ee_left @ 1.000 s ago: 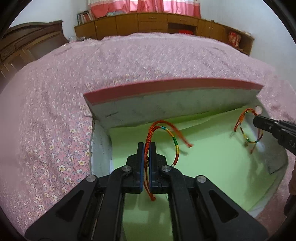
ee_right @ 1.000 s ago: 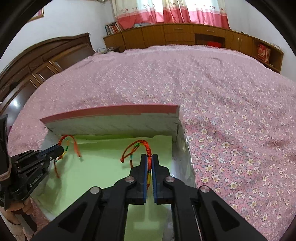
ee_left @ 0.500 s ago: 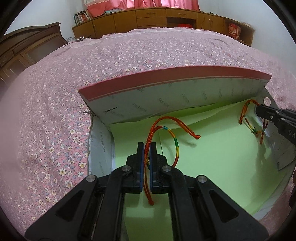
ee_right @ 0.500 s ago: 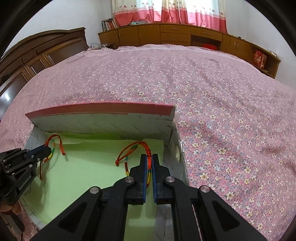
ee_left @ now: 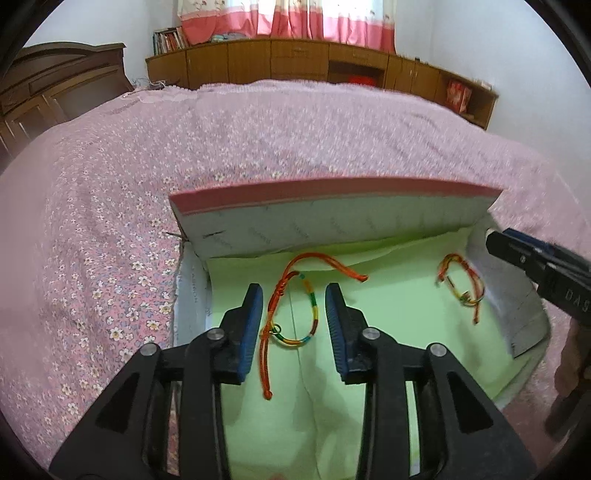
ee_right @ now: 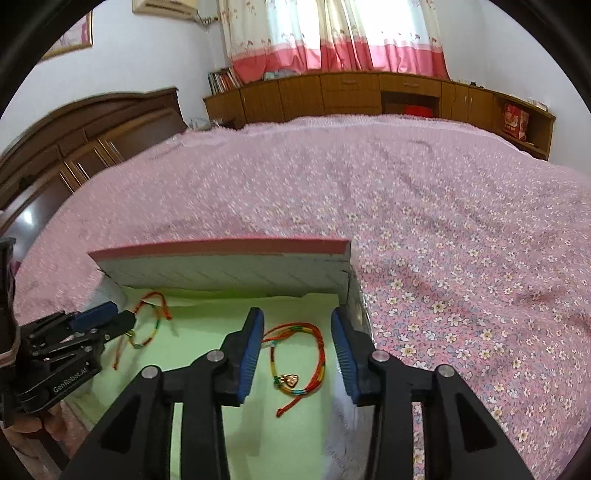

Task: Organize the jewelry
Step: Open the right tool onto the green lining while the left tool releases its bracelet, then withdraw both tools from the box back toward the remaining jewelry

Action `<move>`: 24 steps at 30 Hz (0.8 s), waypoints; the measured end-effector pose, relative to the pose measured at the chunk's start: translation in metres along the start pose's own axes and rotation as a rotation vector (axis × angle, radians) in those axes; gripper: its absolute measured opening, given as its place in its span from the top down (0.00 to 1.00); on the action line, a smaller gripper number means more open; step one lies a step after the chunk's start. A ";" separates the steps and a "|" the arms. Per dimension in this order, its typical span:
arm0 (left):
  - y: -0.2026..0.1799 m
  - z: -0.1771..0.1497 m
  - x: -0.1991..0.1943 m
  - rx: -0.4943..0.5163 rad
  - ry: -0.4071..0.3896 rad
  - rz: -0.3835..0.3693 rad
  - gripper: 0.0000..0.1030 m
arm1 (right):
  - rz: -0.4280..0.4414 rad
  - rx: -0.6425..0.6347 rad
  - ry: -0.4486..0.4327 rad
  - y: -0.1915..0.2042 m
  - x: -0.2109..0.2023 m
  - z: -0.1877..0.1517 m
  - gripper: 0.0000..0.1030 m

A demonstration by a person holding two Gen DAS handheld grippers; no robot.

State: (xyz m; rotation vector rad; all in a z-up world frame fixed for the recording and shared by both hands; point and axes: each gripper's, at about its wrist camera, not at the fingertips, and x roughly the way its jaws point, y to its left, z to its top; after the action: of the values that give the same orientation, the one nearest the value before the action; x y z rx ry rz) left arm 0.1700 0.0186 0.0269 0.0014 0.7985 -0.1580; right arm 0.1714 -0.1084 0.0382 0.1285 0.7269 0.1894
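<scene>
Bracelets lie loose on the box's green lining (ee_left: pixel 388 306); we see our left gripper (ee_left: pixel 294 325) with jaws just parted around one braided cord bracelet (ee_left: pixel 291 314) at lower centre; our right gripper (ee_right: pixel 297 350), likewise just spread, straddles the charm bracelet (ee_right: pixel 299 358), untouched.

Bright and evenly lit by daylight through the curtains (ee_right: pixel 334 35). Soft shadows only. Fisheye bending and black corners; slight blur across the bedspread (ee_right: pixel 406 206).
</scene>
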 end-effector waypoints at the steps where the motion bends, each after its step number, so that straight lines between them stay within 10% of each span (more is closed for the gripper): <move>1: 0.000 -0.001 -0.005 -0.004 -0.014 -0.001 0.73 | 0.009 0.011 -0.015 0.000 -0.005 -0.001 0.56; 24: -0.005 -0.028 -0.099 -0.085 -0.209 -0.001 0.45 | 0.065 0.037 -0.230 0.028 -0.110 -0.042 0.36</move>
State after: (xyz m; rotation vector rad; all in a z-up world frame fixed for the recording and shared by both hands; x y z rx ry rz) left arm 0.0816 0.0291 0.0781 -0.0946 0.5961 -0.1230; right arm 0.0594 -0.1031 0.0828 0.2057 0.4980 0.2188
